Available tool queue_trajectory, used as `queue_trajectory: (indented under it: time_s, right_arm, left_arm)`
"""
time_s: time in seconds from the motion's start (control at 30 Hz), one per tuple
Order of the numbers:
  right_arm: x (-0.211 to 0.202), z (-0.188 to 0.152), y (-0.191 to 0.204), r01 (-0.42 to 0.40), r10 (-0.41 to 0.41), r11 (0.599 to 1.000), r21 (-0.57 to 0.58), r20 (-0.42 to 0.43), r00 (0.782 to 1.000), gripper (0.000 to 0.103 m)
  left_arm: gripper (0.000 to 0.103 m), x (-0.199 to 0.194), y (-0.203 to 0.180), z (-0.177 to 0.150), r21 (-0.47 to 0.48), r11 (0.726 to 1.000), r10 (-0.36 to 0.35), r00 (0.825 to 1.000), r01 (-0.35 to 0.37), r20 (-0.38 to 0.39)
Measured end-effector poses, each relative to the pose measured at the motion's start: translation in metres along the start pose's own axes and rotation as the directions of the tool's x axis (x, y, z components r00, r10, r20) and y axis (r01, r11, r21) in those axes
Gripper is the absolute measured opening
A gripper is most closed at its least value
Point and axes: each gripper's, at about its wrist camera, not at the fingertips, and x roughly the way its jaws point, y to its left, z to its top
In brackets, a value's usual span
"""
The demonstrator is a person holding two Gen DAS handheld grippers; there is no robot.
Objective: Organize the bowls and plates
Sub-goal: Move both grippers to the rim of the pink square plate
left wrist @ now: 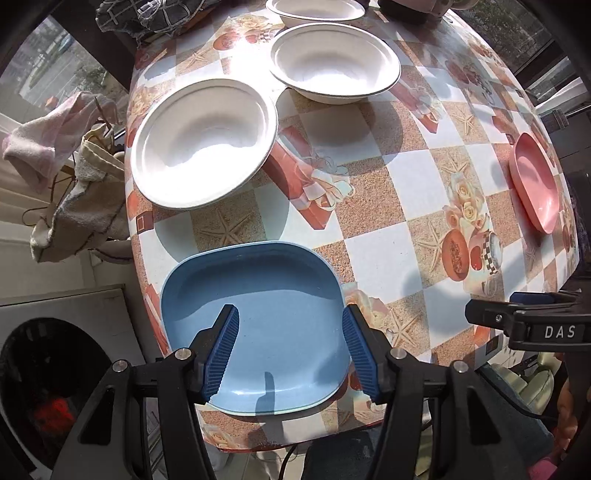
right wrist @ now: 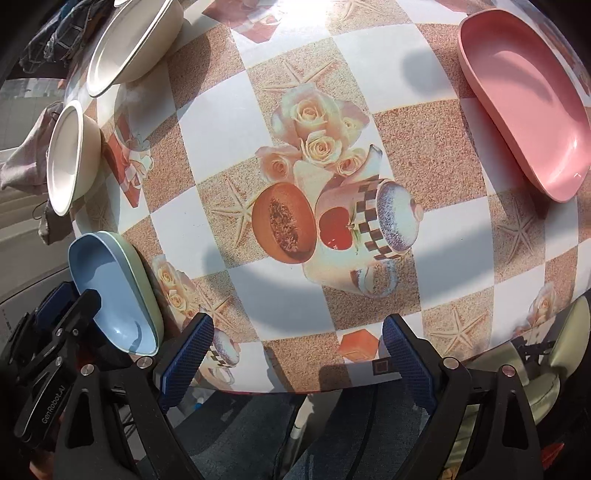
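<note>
A blue plate [left wrist: 258, 325] lies at the table's near left corner, stacked on a pale green plate [right wrist: 149, 295]. My left gripper [left wrist: 290, 314] hangs straight above the blue plate, open, its pads touching nothing. Three white bowls stand apart along the left side: one [left wrist: 203, 144] close by, one [left wrist: 334, 61] further back and one [left wrist: 314, 9] at the far edge. A pink plate [right wrist: 524, 110] lies alone at the right edge. My right gripper [right wrist: 299, 319] is open over the bare table near the front edge, with nothing between its fingers.
The table [right wrist: 229, 122] has a checked cloth printed with roses and starfish. The blue plate sits close to the front edge. Rags [left wrist: 74, 173] hang off the left side, and a dark checked cloth [left wrist: 147, 16] lies at the far left corner. A pale chair [right wrist: 565, 354] stands at the right front.
</note>
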Motion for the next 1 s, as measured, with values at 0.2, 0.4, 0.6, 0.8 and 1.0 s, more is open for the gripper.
queue_trajectory:
  time_s: [0.2,0.4,0.6,0.8,1.0]
  right_arm:
    - [-0.004,-0.001,-0.035,-0.008,0.007,0.997,0.076,0.013,1.000,0.094]
    - [-0.010,-0.010,-0.084,-0.019,0.013,0.984,0.175,0.033,0.999,0.094]
    - [-0.012,-0.021,-0.134,-0.036,0.022,0.959,0.283,0.050,0.998,0.094]
    - [-0.014,-0.028,-0.192,-0.062,0.034,0.932,0.356,0.083,0.996,0.094]
    - [-0.037,-0.017,-0.232,-0.103,0.039,0.908,0.405,0.163,0.986,0.094]
  left_arm:
    - [0.063,0.005,-0.042,0.010,0.101,0.995,-0.017,1.000,0.019,-0.021]
    - [0.063,0.009,-0.084,0.022,0.175,0.983,-0.040,0.999,0.045,-0.036]
    - [0.063,0.017,-0.133,0.036,0.265,0.962,-0.048,0.996,0.065,-0.070]
    - [0.063,0.020,-0.184,0.062,0.354,0.934,-0.027,0.996,0.054,-0.081]
    - [0.063,0.014,-0.233,0.104,0.439,0.899,0.000,0.999,0.016,-0.036]
